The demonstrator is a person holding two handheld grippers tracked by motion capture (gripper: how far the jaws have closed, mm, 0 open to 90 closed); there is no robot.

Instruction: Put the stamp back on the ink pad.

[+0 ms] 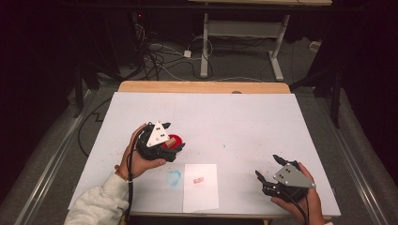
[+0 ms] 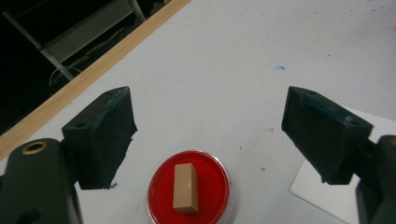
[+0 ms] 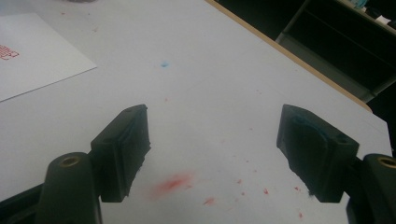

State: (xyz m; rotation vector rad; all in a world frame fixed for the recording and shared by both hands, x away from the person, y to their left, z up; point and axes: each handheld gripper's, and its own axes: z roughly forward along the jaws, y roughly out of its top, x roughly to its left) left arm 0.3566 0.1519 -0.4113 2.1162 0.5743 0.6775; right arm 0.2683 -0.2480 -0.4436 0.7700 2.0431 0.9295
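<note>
A round red ink pad (image 2: 189,187) lies on the white table cover with a small tan wooden stamp block (image 2: 185,188) standing on it. My left gripper (image 2: 209,135) hangs just above and behind the pad, jaws wide open on either side of it, nothing held. From above, the pad (image 1: 176,142) peeks out to the right of that gripper (image 1: 174,146). A white sheet of paper (image 1: 201,186) with a red stamped mark (image 1: 198,180) lies near the front edge. My right gripper (image 1: 267,169) rests open at the front right over bare cover (image 3: 212,140).
A blue ring-shaped smear (image 1: 173,177) sits left of the paper. Red ink flecks (image 3: 173,184) dot the cover under the right gripper. The table's wooden back edge (image 1: 204,86) borders a floor with cables and another table's legs (image 1: 204,47).
</note>
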